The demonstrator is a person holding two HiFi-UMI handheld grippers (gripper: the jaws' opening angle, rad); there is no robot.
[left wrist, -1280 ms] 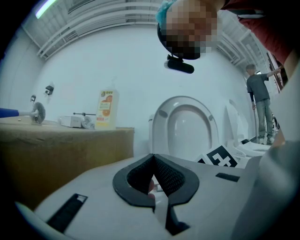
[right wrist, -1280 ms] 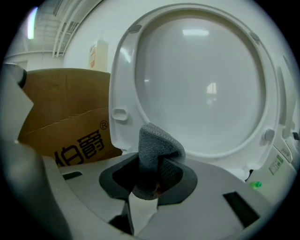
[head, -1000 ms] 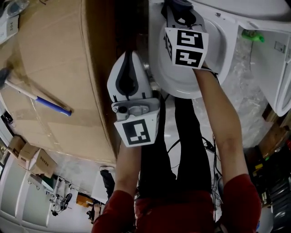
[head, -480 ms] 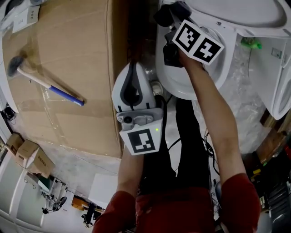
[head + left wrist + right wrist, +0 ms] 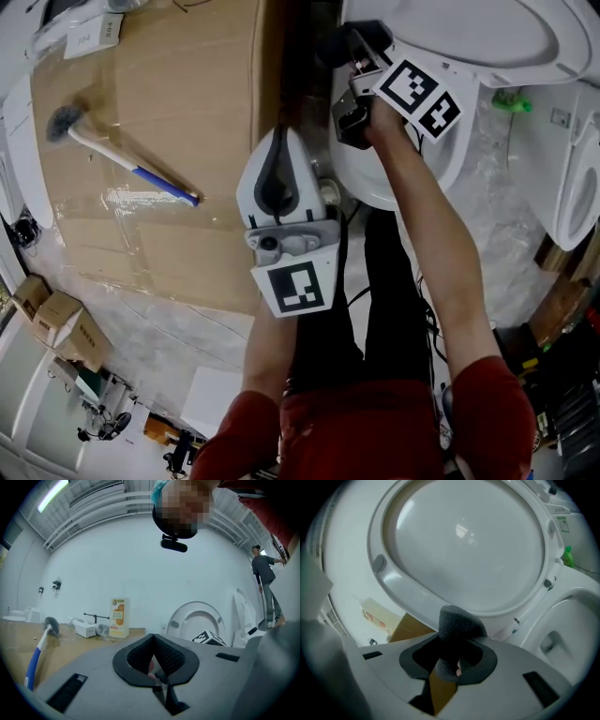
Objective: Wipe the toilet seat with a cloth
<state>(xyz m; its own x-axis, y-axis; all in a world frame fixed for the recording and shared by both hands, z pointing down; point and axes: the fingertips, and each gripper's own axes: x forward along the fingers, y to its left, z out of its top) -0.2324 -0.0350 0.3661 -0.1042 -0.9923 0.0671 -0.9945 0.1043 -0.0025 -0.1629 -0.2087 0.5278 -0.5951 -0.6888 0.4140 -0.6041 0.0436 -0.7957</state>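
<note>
The white toilet (image 5: pixel 441 155) stands at the top of the head view with its seat and lid (image 5: pixel 473 33) raised. My right gripper (image 5: pixel 354 49) is over the bowl's left rim, shut on a dark grey cloth (image 5: pixel 345 39). In the right gripper view the bunched cloth (image 5: pixel 459 623) sticks out of the right gripper (image 5: pixel 453 656) close below the raised seat and lid (image 5: pixel 464 541), with the bowl (image 5: pixel 574 616) at the right. My left gripper (image 5: pixel 279 141) hangs left of the bowl. In its own view the left gripper (image 5: pixel 157 667) is shut and holds nothing.
A flat cardboard sheet (image 5: pixel 159 216) lies left of the toilet with a blue-handled toilet brush (image 5: pixel 127 161) on it. A green object (image 5: pixel 506 97) and another white fixture (image 5: pixel 574 187) are at the right. Cables (image 5: pixel 427 309) run on the floor by my legs. A carton (image 5: pixel 119 617) stands by the wall.
Both grippers have risen. The right gripper has rolled, so its marker cube now sits diagonally, and it has carried the cloth toward the raised seat. The left gripper stays shut.
</note>
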